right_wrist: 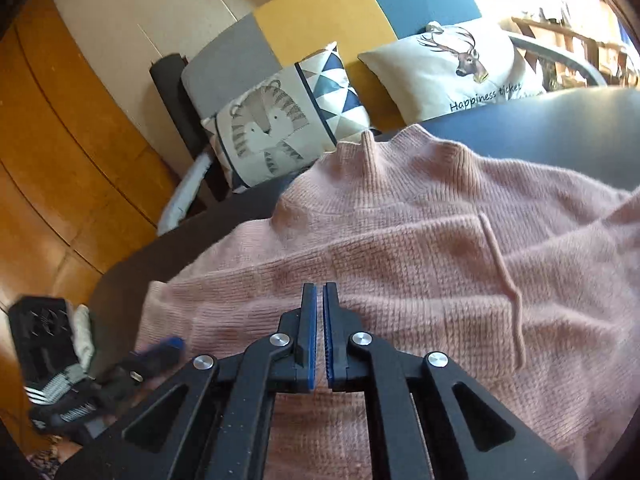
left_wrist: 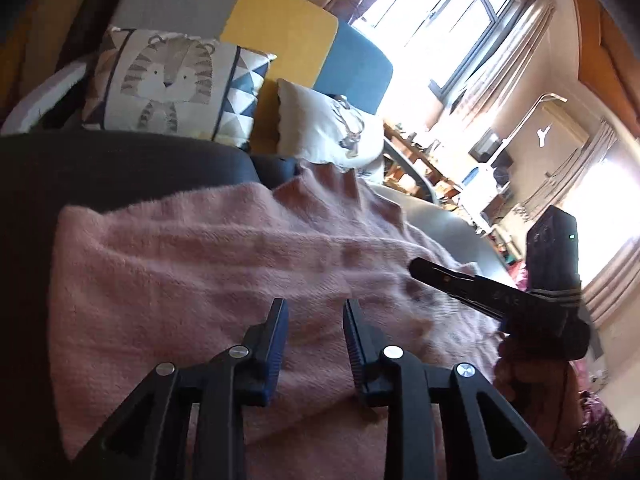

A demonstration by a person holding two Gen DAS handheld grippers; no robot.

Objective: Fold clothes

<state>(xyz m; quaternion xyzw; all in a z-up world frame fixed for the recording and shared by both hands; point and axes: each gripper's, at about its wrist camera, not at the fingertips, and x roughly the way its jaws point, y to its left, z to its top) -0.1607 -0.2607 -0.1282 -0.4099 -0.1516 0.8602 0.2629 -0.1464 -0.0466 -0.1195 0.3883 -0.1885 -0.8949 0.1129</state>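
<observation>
A pink knitted sweater (left_wrist: pixel 224 264) (right_wrist: pixel 440 248) lies spread on a dark round table (left_wrist: pixel 100 168) (right_wrist: pixel 560 120), with its collar (right_wrist: pixel 370 140) towards the sofa. My left gripper (left_wrist: pixel 314 312) hovers over the sweater's near part. Its jaws stand apart and hold nothing, and the knit shows under the gap. In the right wrist view it appears blurred at the lower left (right_wrist: pixel 164 346). My right gripper (right_wrist: pixel 320 292) is shut over the sweater with no cloth between its pads. From the left wrist view its closed fingers (left_wrist: pixel 440 278) point in over the sweater's right side.
Behind the table stands a sofa (right_wrist: pixel 320 20) in grey, yellow and blue patches. It bears a tiger cushion (left_wrist: pixel 160 80) (right_wrist: pixel 272 124) and a deer cushion (left_wrist: pixel 332 128) (right_wrist: pixel 452 68). Wooden panels (right_wrist: pixel 60 140) fill the left. A bright window (left_wrist: pixel 432 12) and cluttered shelves (left_wrist: pixel 424 168) lie to the right.
</observation>
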